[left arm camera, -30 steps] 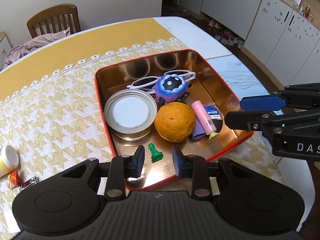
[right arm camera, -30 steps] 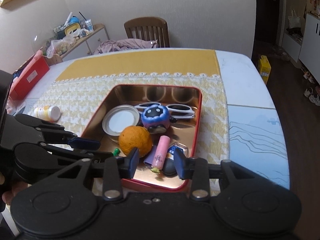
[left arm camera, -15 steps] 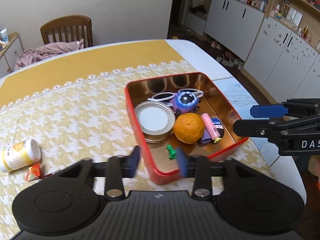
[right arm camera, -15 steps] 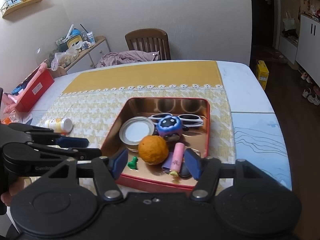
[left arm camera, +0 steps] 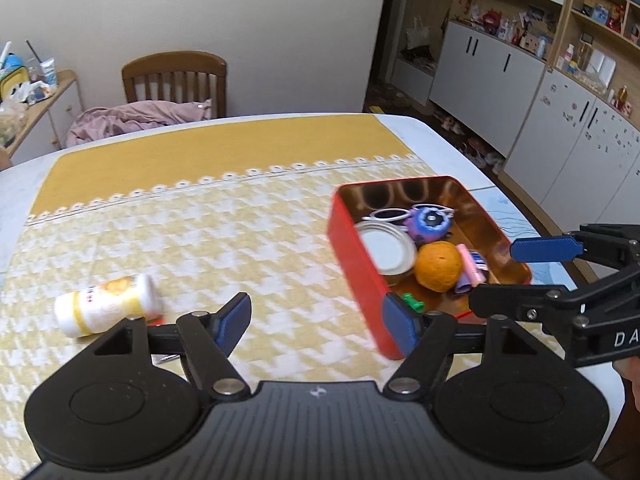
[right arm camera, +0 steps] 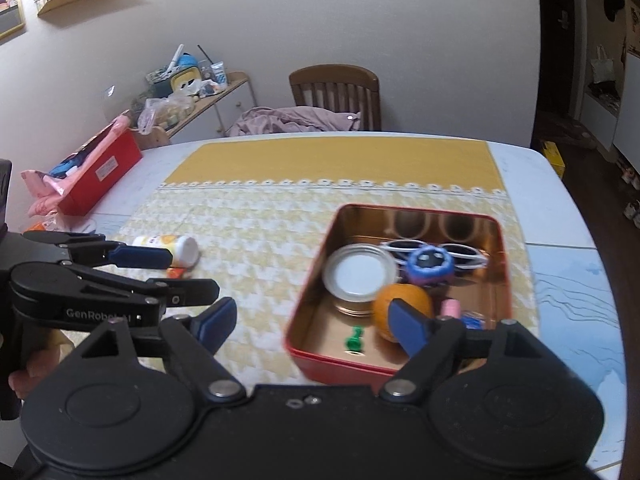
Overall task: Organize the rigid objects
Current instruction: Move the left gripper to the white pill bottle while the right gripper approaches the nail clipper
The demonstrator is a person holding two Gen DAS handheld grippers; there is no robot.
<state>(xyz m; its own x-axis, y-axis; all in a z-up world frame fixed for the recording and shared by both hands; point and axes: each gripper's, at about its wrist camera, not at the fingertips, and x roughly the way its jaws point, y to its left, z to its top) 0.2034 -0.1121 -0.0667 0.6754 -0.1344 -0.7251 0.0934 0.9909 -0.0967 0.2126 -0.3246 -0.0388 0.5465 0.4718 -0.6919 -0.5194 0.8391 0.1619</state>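
Observation:
A red tin (left arm camera: 356,264) (right arm camera: 320,264) on the yellow cloth holds a jar lid (left arm camera: 386,246) (right arm camera: 358,274), an orange (left arm camera: 438,266) (right arm camera: 400,300), white sunglasses (right arm camera: 440,250), a purple round toy (left arm camera: 428,224) (right arm camera: 430,264), a pink tube (left arm camera: 470,270) and a green chess pawn (left arm camera: 412,304) (right arm camera: 354,340). A white and yellow bottle (left arm camera: 106,310) (right arm camera: 168,246) lies on its side left of the tin. My left gripper (left arm camera: 316,322) is open and empty between bottle and tin. My right gripper (right arm camera: 310,324) is open and empty before the tin's near left corner.
A small red wrapper (right arm camera: 178,273) lies by the bottle. A red box (right arm camera: 100,172) with pink cloth sits at the table's far left. A wooden chair (right arm camera: 336,94) with a pink blanket stands behind the table. White cabinets (left arm camera: 560,128) line the right.
Both grippers have pulled back and up from the tin and swung left, and both have opened wide. The bottle has come well into view. The tin's contents have not moved.

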